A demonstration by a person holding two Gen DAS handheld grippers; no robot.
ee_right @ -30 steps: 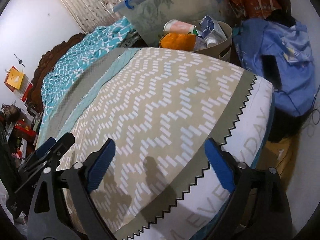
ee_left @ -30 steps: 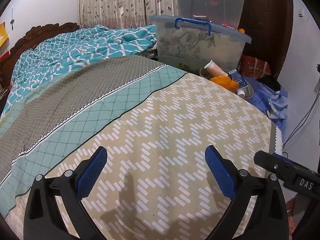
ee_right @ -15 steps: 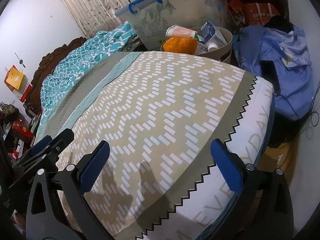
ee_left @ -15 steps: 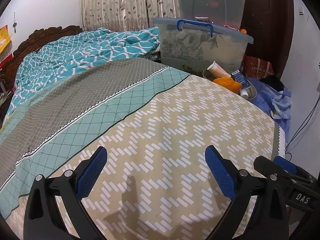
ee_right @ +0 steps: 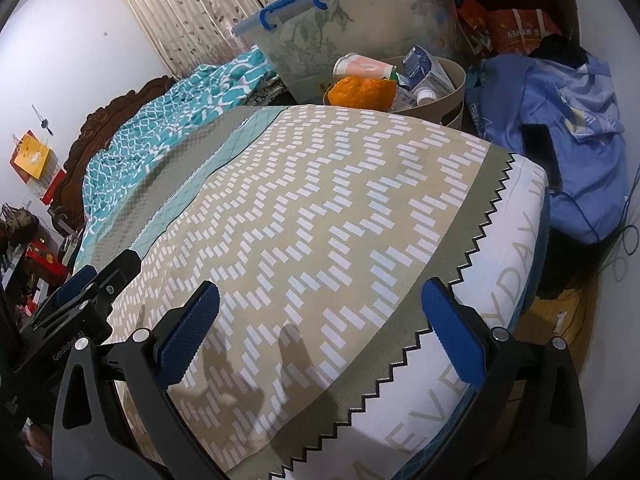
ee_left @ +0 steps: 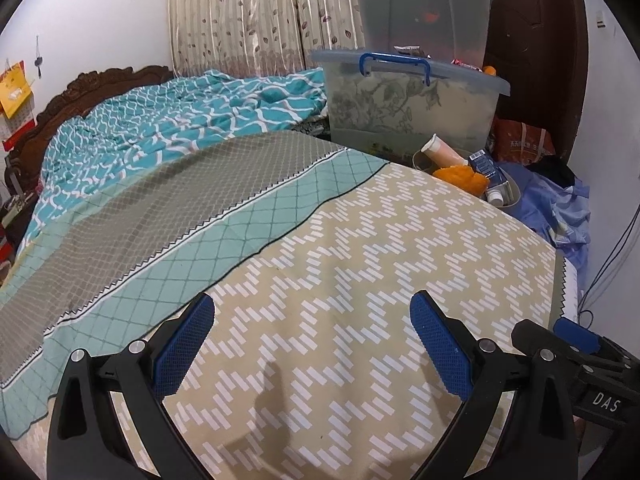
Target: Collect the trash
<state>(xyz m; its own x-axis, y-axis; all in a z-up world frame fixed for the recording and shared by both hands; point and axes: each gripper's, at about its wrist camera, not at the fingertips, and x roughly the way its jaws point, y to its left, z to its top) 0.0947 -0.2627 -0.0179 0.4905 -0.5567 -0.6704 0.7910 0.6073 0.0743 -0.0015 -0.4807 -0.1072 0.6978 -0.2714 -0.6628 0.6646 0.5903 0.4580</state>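
A round beige bin [ee_right: 452, 92] stands past the far edge of the bed, filled with trash: a crumpled orange wrapper [ee_right: 360, 94], a paper cup [ee_right: 362, 67], a blue and white carton [ee_right: 426, 70] and a small white bottle [ee_right: 425, 95]. The same bin [ee_left: 510, 196] shows at the upper right of the left wrist view, with the orange wrapper [ee_left: 460, 176] on top. My left gripper [ee_left: 312, 344] is open over the beige patterned bedsheet [ee_left: 360, 260], nothing between its blue pads. My right gripper [ee_right: 320, 336] is open wide near the bed's corner, also empty.
A clear storage box with a blue handle [ee_left: 404, 100] sits behind the bin, another tub stacked on it. A blue cloth pile [ee_right: 560, 128] with a dark phone [ee_right: 540, 152] lies to the right. A teal quilt [ee_left: 180, 120] covers the bed's far end.
Both views have drawn back a little and tilted up, so the bin and box sit lower in frame. The right gripper's jaws have spread slightly wider. The left jaws keep their width.
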